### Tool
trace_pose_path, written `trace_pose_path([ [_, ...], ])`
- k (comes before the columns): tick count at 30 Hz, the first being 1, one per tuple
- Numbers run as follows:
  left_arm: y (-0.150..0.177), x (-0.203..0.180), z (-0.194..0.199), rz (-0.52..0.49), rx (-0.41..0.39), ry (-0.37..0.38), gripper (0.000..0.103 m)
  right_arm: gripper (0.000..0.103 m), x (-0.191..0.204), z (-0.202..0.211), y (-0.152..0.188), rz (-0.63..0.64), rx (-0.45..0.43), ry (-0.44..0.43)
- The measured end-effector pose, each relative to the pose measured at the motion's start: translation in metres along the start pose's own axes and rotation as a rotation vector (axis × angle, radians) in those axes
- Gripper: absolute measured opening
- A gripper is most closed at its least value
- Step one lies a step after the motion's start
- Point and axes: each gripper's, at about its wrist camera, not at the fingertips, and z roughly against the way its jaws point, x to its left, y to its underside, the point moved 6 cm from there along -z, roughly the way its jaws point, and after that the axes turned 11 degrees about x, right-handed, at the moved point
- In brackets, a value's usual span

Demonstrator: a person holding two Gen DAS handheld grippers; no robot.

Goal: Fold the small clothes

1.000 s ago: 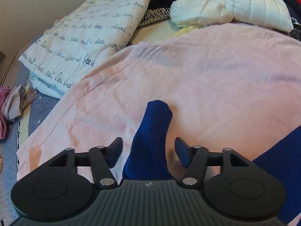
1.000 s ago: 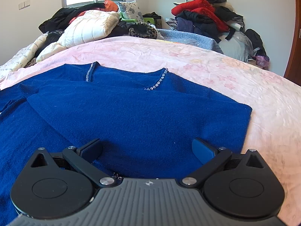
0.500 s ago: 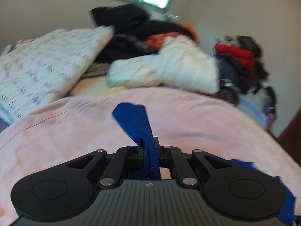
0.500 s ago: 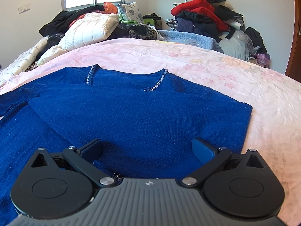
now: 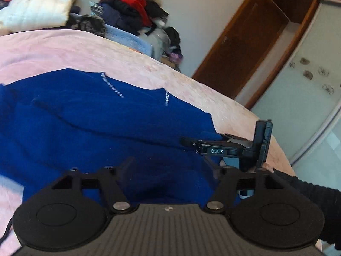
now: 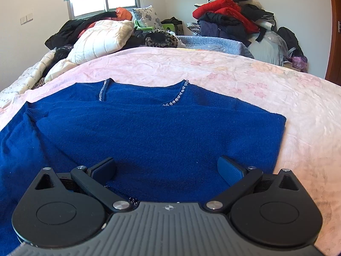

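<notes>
A dark blue knit sweater (image 6: 153, 128) with a beaded neckline lies flat on the pink bedspread (image 6: 234, 74), both sleeves folded in across its body. It also shows in the left wrist view (image 5: 96, 123). My left gripper (image 5: 170, 168) is open and empty, low over the sweater's near part. My right gripper (image 6: 166, 166) is open and empty over the sweater's lower edge. The right gripper also shows from the side in the left wrist view (image 5: 223, 147) at the sweater's right edge.
Piles of clothes (image 6: 230, 19) and a white quilted jacket (image 6: 100, 38) lie at the far end of the bed. A patterned quilt (image 6: 25, 79) lies at the far left. A wooden door (image 5: 240, 42) and a sliding wardrobe (image 5: 302, 98) stand to the right.
My left gripper shut on the blue sleeve, carried it over the sweater's body, then opened and let it go. The right gripper has stayed open and nearly still.
</notes>
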Motion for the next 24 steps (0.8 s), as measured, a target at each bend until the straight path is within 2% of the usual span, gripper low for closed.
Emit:
trace_pose_path([
  [2, 0.016, 0.014, 0.009, 0.096, -0.077, -0.025, 0.084, 0.099, -0.002, 0.001, 0.000, -0.014, -0.006, -0.015],
  [5, 0.032, 0.037, 0.012, 0.230, -0.140, -0.106, 0.084, 0.099, 0.001, 0.000, -0.001, -0.001, 0.001, 0.000],
  [8, 0.041, 0.049, 0.007, 0.311, -0.142, -0.166, 0.083, 0.101, 0.009, 0.000, -0.004, 0.035, 0.029, 0.051],
  [9, 0.044, 0.051, 0.005, 0.324, -0.140, -0.166, 0.083, 0.096, 0.010, 0.005, -0.007, 0.006, 0.030, 0.051],
  [10, 0.047, 0.052, 0.004, 0.335, -0.131, -0.173, 0.083, 0.094, 0.010, 0.014, -0.010, -0.057, 0.022, 0.009],
  [12, 0.050, 0.053, 0.001, 0.344, -0.131, -0.173, 0.084, 0.095, 0.009, 0.033, -0.012, -0.238, 0.012, -0.168],
  [14, 0.052, 0.053, -0.001, 0.348, -0.142, -0.174, 0.084, 0.095, 0.012, 0.042, -0.003, -0.422, 0.072, -0.371],
  [15, 0.054, 0.054, -0.004, 0.348, -0.151, -0.177, 0.084, 0.095, 0.015, 0.042, 0.004, -0.479, 0.123, -0.436],
  [18, 0.058, 0.052, -0.011, 0.312, -0.170, -0.199, 0.085, 0.090, 0.021, 0.037, 0.024, -0.574, 0.230, -0.501],
  [20, 0.062, 0.049, -0.009, 0.274, -0.171, -0.211, 0.087, 0.090, 0.024, 0.035, 0.031, -0.609, 0.258, -0.531],
  [24, 0.067, 0.046, -0.009, 0.232, -0.186, -0.217, 0.091, 0.091, 0.036, 0.035, 0.037, -0.595, 0.277, -0.524],
])
